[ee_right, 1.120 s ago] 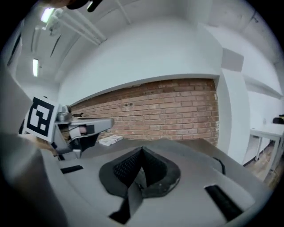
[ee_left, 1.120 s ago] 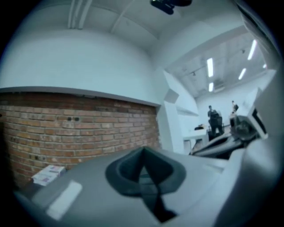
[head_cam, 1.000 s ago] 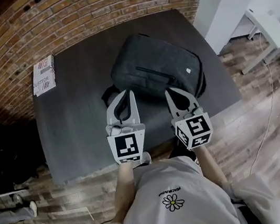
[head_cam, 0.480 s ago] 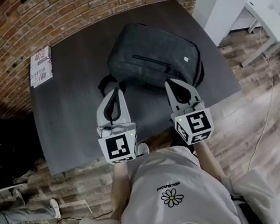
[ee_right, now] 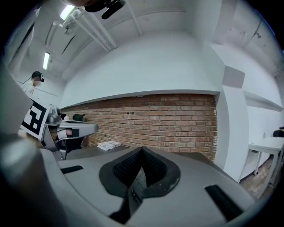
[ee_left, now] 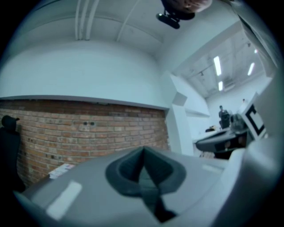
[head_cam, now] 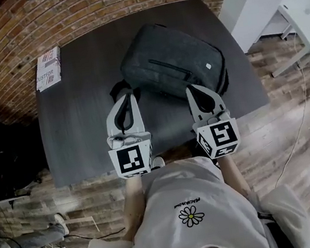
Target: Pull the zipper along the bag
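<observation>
A dark grey backpack (head_cam: 172,67) lies flat on the dark table (head_cam: 86,132), with a zipper line (head_cam: 170,69) running across its front. In the head view both grippers are held side by side at the bag's near edge, pointing at it. My left gripper (head_cam: 129,96) is shut and empty by the bag's near left corner. My right gripper (head_cam: 191,88) is shut and empty at the near right edge. In the gripper views the jaws (ee_left: 143,150) (ee_right: 142,149) meet with nothing between them. The bag is hidden below both of those views.
A printed booklet (head_cam: 47,68) lies at the table's far left corner by the brick wall (head_cam: 94,7). A white desk (head_cam: 303,22) stands to the right over the wooden floor. The table's near edge runs just under the grippers' marker cubes.
The head view has shifted a little. Both grippers stay shut and keep their places at the bag's near edge.
</observation>
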{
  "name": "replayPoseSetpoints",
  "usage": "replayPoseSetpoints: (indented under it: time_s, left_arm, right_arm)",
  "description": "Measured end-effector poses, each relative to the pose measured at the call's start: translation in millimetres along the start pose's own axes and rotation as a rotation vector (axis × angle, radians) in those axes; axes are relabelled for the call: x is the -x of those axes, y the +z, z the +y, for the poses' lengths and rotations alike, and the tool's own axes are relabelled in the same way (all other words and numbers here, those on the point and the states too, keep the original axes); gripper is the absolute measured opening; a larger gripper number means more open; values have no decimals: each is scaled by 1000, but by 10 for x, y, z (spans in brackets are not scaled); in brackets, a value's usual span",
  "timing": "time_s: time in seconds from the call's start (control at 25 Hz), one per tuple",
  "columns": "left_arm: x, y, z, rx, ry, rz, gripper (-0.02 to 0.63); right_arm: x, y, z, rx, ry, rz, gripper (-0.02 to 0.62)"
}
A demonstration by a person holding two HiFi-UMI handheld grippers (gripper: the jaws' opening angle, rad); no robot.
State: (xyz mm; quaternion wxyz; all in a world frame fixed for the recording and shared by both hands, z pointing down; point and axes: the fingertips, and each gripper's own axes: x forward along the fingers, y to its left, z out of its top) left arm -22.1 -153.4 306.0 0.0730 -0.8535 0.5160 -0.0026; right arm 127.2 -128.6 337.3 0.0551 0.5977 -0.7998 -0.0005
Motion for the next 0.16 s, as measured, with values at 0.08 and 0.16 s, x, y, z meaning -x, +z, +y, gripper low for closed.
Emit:
replayPoseSetpoints:
  time_s: [0.08,0.16]
  left_arm:
    - [10,-43,-4,-17,-2,20,0]
    - [17,-69,5,-29,1,32,0]
  right_arm:
    - [0,5,-14,2,4,0,-2]
    - [-6,16,-23,6,8,-2,-2]
